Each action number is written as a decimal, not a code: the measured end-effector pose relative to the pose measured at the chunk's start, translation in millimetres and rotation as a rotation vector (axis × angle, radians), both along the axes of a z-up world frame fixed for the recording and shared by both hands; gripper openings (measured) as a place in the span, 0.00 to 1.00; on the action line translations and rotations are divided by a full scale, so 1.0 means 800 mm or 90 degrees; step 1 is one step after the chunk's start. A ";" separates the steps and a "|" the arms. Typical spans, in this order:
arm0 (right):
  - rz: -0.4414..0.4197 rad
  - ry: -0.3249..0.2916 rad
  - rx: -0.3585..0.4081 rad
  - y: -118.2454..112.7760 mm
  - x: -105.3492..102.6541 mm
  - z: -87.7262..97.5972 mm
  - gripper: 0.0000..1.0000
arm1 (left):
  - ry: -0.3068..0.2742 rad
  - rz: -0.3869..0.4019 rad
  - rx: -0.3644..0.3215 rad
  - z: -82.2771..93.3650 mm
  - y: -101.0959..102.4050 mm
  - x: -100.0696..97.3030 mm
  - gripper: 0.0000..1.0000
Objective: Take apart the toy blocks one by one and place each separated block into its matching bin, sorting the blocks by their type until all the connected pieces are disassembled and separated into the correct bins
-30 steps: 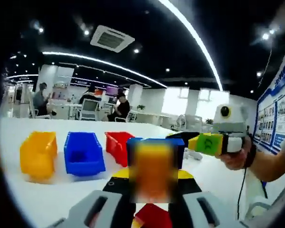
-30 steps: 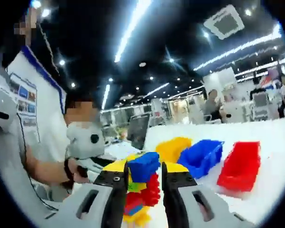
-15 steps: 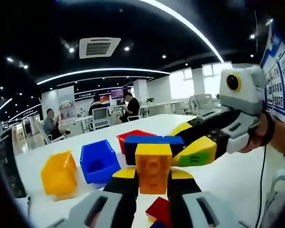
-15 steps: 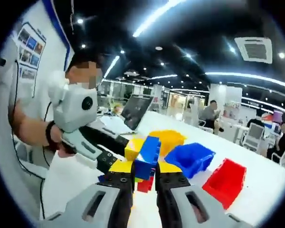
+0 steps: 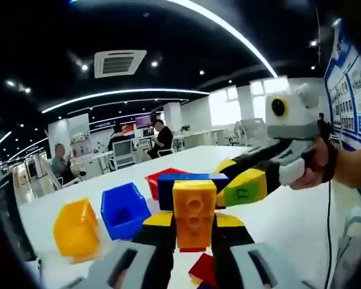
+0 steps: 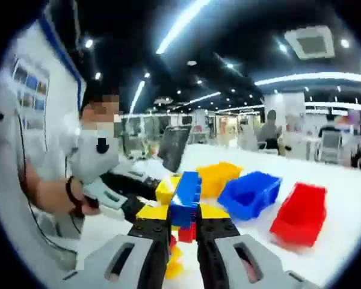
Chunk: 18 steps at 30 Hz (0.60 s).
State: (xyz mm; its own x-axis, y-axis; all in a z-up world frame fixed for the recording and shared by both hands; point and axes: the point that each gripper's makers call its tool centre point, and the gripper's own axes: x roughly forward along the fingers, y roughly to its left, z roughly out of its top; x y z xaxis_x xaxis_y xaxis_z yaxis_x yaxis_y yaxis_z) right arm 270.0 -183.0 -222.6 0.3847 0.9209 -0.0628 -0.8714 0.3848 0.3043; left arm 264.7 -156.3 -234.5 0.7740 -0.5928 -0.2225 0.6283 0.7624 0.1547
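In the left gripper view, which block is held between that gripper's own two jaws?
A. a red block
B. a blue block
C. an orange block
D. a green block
C: the left gripper is closed on the orange block, whose studs face the camera, while the blue block behind it sits in the right gripper.

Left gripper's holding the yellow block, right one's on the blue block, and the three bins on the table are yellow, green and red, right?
Not quite: the middle bin is blue, not green, as the left gripper view shows. It sits between the yellow bin and the red bin.
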 end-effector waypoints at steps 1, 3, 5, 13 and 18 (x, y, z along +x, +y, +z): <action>0.004 0.025 0.028 -0.002 0.001 -0.001 0.16 | -0.004 -0.002 0.003 0.001 -0.001 -0.001 0.23; 0.011 0.064 0.058 -0.002 -0.002 -0.005 0.16 | -0.007 -0.007 0.014 0.000 -0.004 -0.003 0.23; 0.019 0.073 0.065 -0.005 -0.003 -0.009 0.16 | -0.007 -0.016 0.018 -0.001 -0.005 -0.004 0.23; -0.064 -0.272 -0.307 -0.016 0.016 -0.028 0.16 | 0.040 -0.063 0.046 -0.039 -0.022 0.006 0.23; -0.083 -0.279 -0.297 -0.022 0.023 -0.033 0.17 | 0.073 -0.030 -0.008 -0.051 -0.007 0.027 0.24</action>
State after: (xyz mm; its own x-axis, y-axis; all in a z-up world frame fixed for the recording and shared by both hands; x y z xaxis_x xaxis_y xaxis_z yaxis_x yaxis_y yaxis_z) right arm 288.4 -200.2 -249.2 0.5720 0.7791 -0.2568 -0.8142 0.5012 -0.2931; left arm 286.6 -161.8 -275.2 0.7156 -0.6309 -0.2998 0.6761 0.7334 0.0704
